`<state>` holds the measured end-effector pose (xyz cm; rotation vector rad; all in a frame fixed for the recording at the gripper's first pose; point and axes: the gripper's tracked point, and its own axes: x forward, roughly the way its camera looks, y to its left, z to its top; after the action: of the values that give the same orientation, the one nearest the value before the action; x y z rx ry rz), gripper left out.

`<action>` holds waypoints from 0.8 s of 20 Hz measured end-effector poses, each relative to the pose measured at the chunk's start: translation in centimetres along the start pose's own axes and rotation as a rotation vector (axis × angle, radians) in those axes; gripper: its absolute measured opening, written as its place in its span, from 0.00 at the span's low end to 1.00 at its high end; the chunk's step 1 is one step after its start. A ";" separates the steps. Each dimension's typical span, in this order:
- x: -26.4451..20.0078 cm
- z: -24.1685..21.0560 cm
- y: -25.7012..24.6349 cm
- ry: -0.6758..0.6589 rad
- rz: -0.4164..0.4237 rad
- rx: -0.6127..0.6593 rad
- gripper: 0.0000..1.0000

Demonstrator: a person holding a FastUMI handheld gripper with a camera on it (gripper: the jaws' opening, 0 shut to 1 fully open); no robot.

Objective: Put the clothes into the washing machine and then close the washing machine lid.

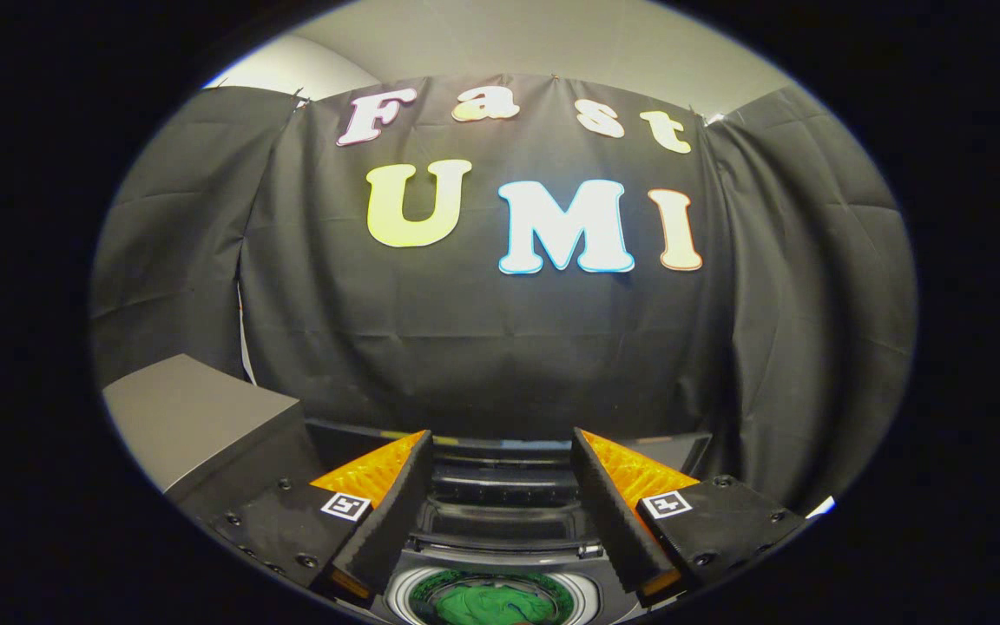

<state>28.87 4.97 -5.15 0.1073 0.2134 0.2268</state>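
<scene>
A: Hand-held gripper point(500, 508), quick — state?

B: Fingers spread wide apart, nothing between them, nothing pinched. One finger point(383, 512) sits at 7 o'clock from the gap's middle, the other at 5 o'clock. Both are in the air above the washing machine point(500, 521).

A: Clothes?

B: Green garment point(487, 603) already down inside the drum, at 6 o'clock from the fingertips, seen between the fingers and below them. There's a bit of blue mixed into the green; can't tell if that's a second item or part of the same one.

A: Drum?

B: Round opening with a pale ring point(400, 599) around it, clothes inside the ring. Opening is uncovered.

A: Lid?

B: Dark panel point(500, 482) at 12 o'clock from the drum, between the fingertips, looks like the raised lid or the back panel; can't tell which.

A: Anything else?

B: Grey box-like top point(196, 417) at 10 o'clock from the fingers, just beside the machine. Black cloth wall point(465, 347) beyond everything, pale ceiling point(535, 39) above it.
</scene>
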 end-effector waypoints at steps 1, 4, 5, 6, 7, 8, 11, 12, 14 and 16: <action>0.7 0.2 0.1 -0.004 -0.001 0.000 0.98; 2.3 0.9 0.1 -0.019 -0.013 -0.005 0.98; 3.1 0.9 0.2 -0.017 -0.013 -0.006 0.99; 3.8 0.7 0.1 -0.008 -0.015 -0.008 0.99; 4.5 0.4 -0.1 0.007 -0.019 -0.011 1.00; 5.1 0.1 -0.4 0.017 -0.027 -0.011 1.00; 6.8 -1.0 -1.0 0.063 -0.037 0.020 1.00; 7.1 -1.4 -1.0 0.083 -0.032 0.036 1.00; 7.5 -2.0 -1.2 0.108 -0.030 0.055 1.00; 7.3 -2.1 -1.2 0.111 -0.025 0.076 1.00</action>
<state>35.66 5.70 -8.77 0.1675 0.3338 0.1995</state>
